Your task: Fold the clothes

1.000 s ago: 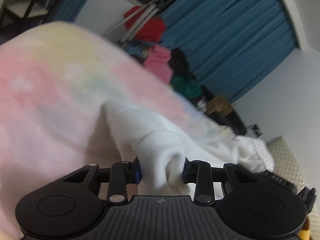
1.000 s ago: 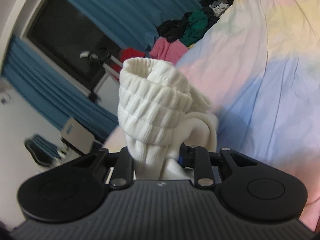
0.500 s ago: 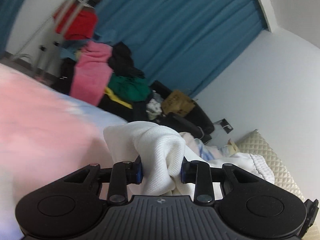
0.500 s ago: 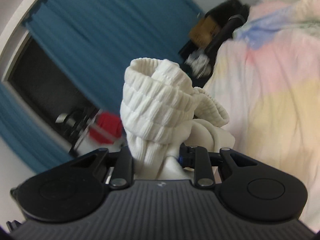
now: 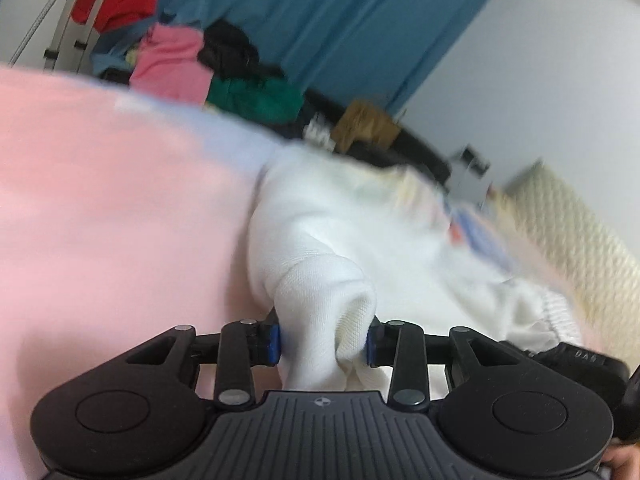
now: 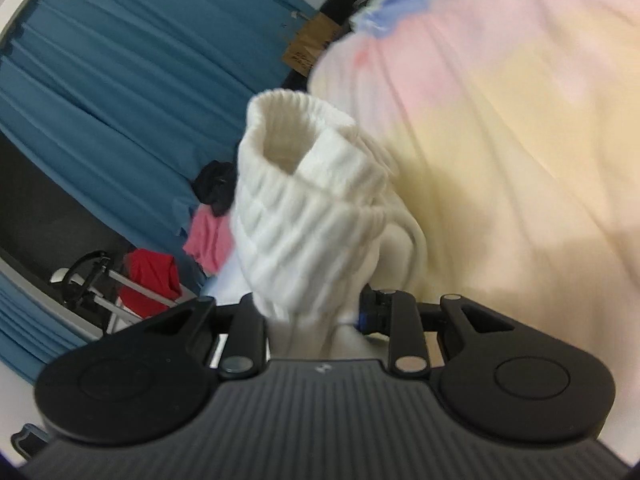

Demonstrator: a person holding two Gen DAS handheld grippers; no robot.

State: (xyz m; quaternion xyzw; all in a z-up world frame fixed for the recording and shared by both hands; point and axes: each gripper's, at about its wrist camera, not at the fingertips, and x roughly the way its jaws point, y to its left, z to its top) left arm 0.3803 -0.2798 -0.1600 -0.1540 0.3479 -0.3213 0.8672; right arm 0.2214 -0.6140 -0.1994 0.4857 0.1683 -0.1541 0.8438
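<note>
White garment [image 5: 344, 240], a soft knit piece, is held at two places. The left claw [image 5: 323, 341] is clamped on a bunched fold of its plain fabric, the blue-tipped fingers [image 5: 273, 339] pressing in from both sides; ahead of this claw the rest of the cloth spreads out, blurred, with some printed colour on it to the right. The right claw [image 6: 316, 316] is closed on the ribbed cuff [image 6: 304, 208] of the same white knit, which stands up just ahead of its fingers with its round opening facing the camera.

Pastel bedding [image 6: 500, 128] in pink, yellow and pale blue lies under and beside the cloth: to the left of the left claw, to the right of the right claw. Far ahead of both claws hangs a blue curtain [image 5: 340, 20], with a heap of pink, green, black and red clothes [image 5: 208, 68] on a rack before it. A cream quilted surface [image 5: 572, 232] sits ahead and right of the left claw.
</note>
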